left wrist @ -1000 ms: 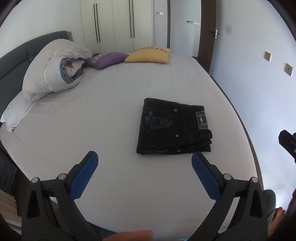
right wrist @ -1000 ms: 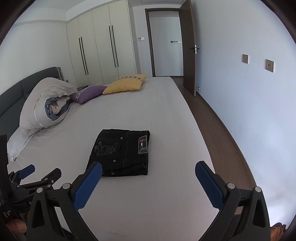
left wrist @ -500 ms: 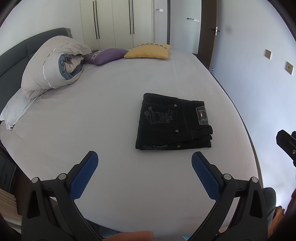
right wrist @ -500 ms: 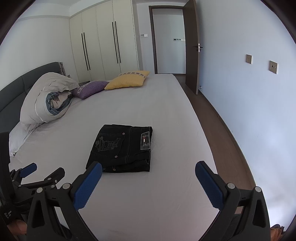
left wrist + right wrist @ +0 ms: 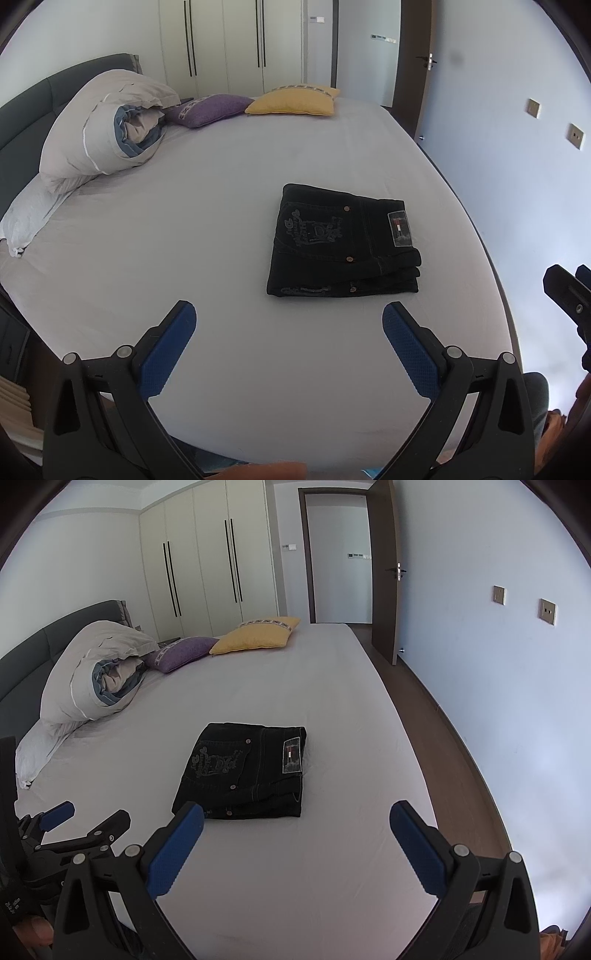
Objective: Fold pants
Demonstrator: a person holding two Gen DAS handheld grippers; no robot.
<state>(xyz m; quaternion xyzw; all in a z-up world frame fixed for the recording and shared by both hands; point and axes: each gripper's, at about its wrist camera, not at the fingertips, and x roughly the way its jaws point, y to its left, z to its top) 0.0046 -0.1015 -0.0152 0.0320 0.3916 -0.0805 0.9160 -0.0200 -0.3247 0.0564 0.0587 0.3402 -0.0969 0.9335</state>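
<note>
Bed (image 5: 221, 229): bears all items below.
Pants (image 5: 341, 243): folded stack, lying flat on the bed, toward its right edge, well apart from the bedding.
Duvet (image 5: 99, 144): rolled, at the bed's left side against the headboard (image 5: 22, 110), resting on a pillow (image 5: 29, 218).
Two cushions (image 5: 291, 101): side by side at the far edge, behind the duvet.
Wardrobe (image 5: 207, 576): behind the bed.
Door (image 5: 384, 572): right of the wardrobe, standing ajar.
Left gripper (image 5: 288, 314): before the pants, jaws spread, apart from them.
Right gripper (image 5: 297, 814): before the pants, jaws spread, to the right of the left gripper.
</note>
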